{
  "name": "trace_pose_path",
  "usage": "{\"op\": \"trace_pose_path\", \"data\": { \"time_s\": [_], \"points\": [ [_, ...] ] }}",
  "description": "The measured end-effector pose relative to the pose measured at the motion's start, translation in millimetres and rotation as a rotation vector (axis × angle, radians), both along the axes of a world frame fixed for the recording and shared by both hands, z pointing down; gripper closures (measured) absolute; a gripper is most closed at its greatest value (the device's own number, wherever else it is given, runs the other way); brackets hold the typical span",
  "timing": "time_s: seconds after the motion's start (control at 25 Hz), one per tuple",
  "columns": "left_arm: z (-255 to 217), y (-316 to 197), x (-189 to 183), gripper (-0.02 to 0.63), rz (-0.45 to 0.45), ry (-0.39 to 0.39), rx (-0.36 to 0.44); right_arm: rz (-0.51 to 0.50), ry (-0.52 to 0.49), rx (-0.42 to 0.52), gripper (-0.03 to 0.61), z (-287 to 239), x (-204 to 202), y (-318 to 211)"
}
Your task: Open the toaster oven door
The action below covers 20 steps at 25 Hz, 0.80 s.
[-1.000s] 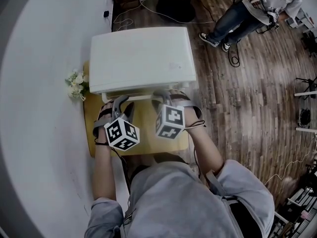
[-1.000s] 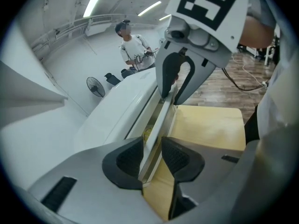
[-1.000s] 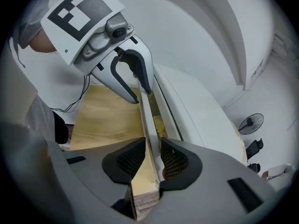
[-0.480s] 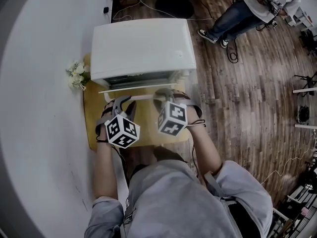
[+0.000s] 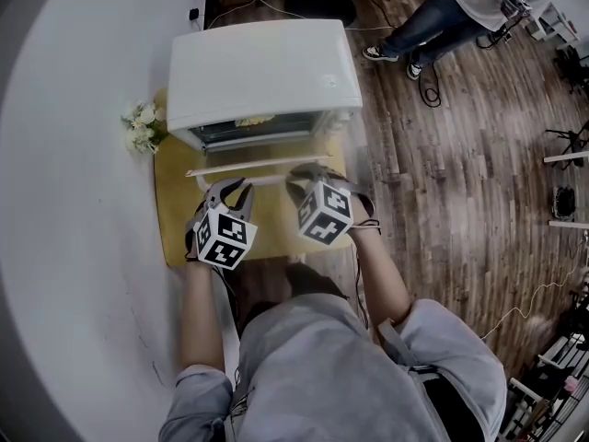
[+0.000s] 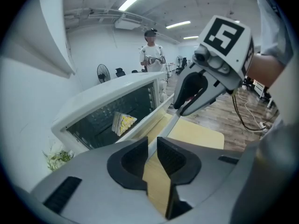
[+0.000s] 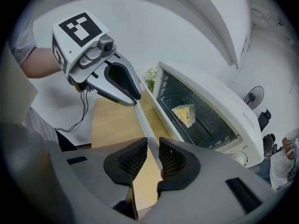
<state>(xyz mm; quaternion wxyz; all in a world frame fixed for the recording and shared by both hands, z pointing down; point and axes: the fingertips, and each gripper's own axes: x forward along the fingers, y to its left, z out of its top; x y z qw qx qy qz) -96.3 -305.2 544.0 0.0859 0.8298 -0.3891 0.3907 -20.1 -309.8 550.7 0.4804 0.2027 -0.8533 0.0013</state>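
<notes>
Head view: R gripper (image 5: 308, 176) on handle (image 5: 268, 180)

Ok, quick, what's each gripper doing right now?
Left gripper: closed on the door handle; its jaws have just been closing.
Right gripper: closed on the door handle too.

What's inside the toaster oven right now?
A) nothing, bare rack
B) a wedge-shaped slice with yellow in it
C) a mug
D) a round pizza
B: both gripper views show a pale wedge slice with yellow in it lying inside the open toaster oven.
</notes>
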Motion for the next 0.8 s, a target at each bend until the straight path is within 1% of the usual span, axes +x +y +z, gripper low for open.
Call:
{"op": "trace_pose_path", "data": {
  "time_s": [0.16,0.32,0.48,0.68,0.8],
  "points": [
    [5,5,-1,0.568,-0.034,0.057,-0.013,0.045,-0.049,-0.018,0.523,4,1,6],
    [10,10,-3,0.574,-0.067,0.096,-0.006,0.136,-0.133,-0.036,0.550,7,1,7],
    [10,12,-3,0.577,-0.097,0.125,0.026,0.234,-0.226,-0.055,0.555,7,5,7],
    [15,19,-4,0.586,-0.178,0.206,0.055,0.355,-0.349,-0.100,0.561,13,10,12],
    [20,24,-6,0.596,-0.236,0.244,0.080,0.425,-0.415,-0.093,0.569,18,12,16]
  ]
}}
